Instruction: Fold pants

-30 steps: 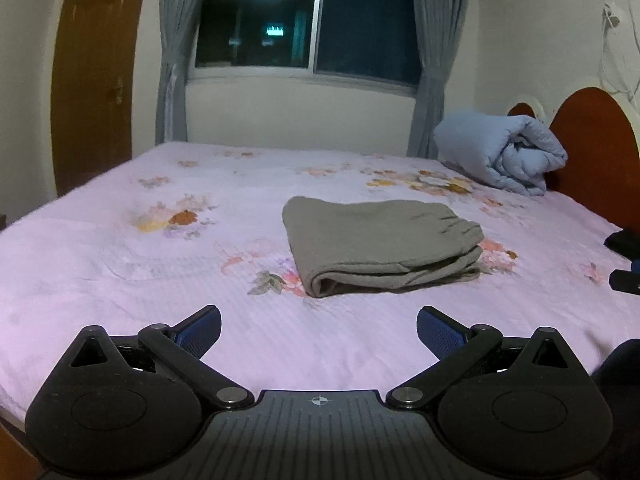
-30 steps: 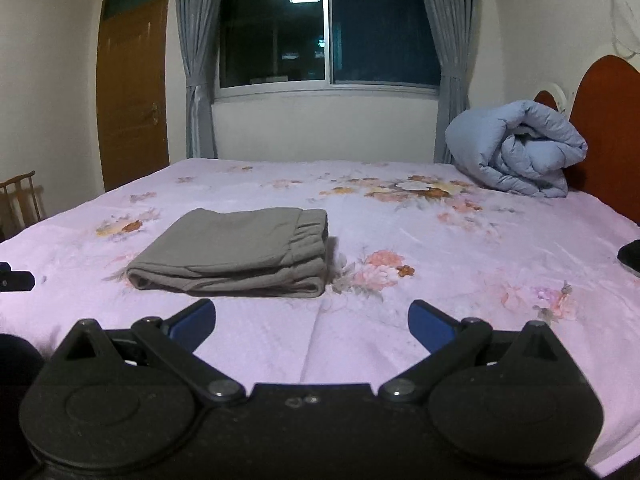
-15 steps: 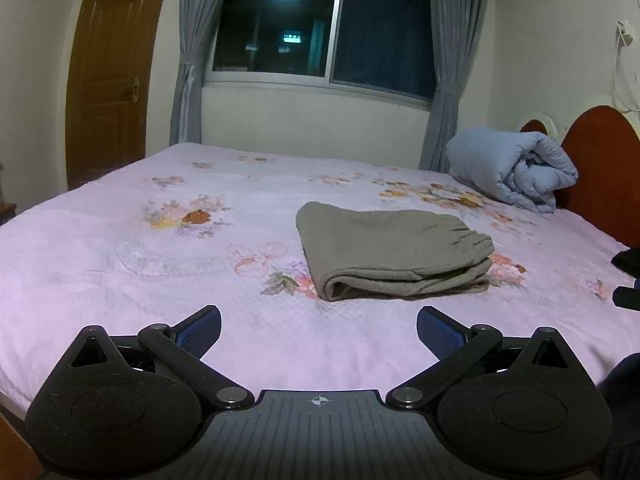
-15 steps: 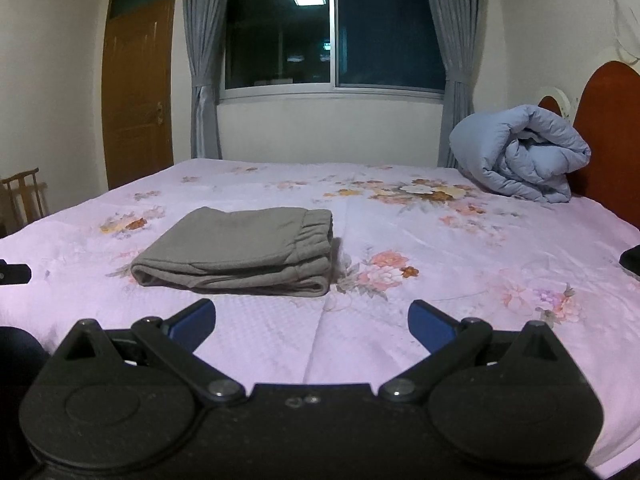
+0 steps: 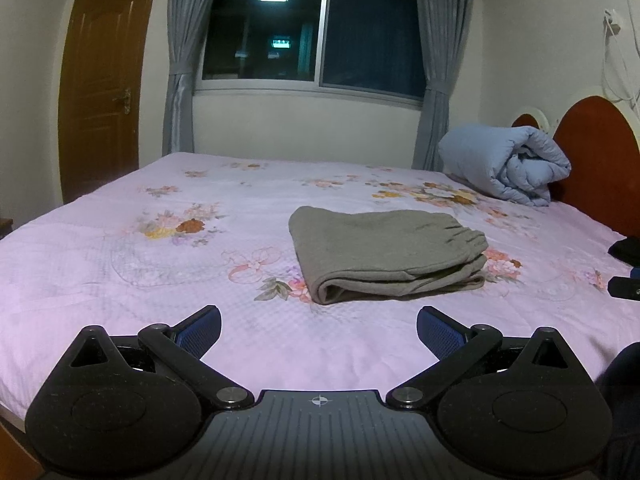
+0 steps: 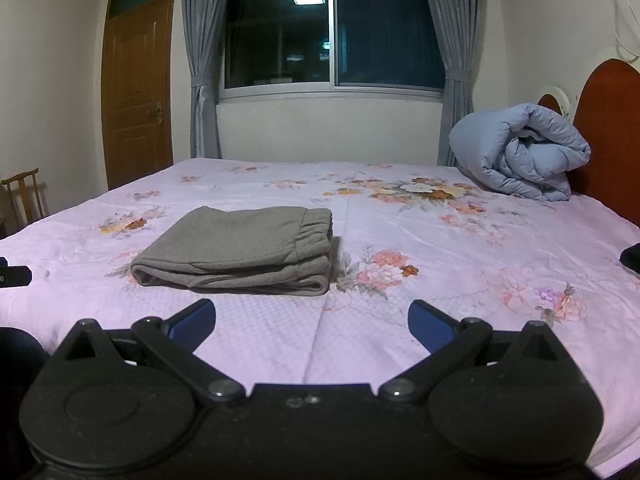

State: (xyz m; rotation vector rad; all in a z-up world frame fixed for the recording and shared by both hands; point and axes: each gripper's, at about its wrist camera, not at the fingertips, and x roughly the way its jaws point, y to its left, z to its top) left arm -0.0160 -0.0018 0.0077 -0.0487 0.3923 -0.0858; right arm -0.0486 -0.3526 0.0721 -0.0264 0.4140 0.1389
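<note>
Pants (image 5: 384,252) lie folded into a compact grey stack near the middle of the bed (image 5: 120,264), and neither of your tools is touching them. Your left gripper (image 5: 318,326) hangs over the near edge of the mattress with its blue pads (image 5: 200,330) spread wide and nothing between them; the stack sits ahead of it and slightly to the right. Your right gripper (image 6: 312,322) is likewise splayed wide and empty, with the pants (image 6: 240,252) ahead and to its left, the elastic waistband turned toward the headboard side. From the right wrist view the folded edge faces you, layers showing along the front. The pink floral sheet (image 6: 440,248) is smooth around the stack. Farther back, a rolled blue duvet (image 6: 520,152) rests against the red-brown headboard (image 6: 608,128). Beyond the bed stand a dark window (image 5: 312,36) between grey curtains (image 5: 184,56) and a wooden door (image 5: 100,80) on the left.
</note>
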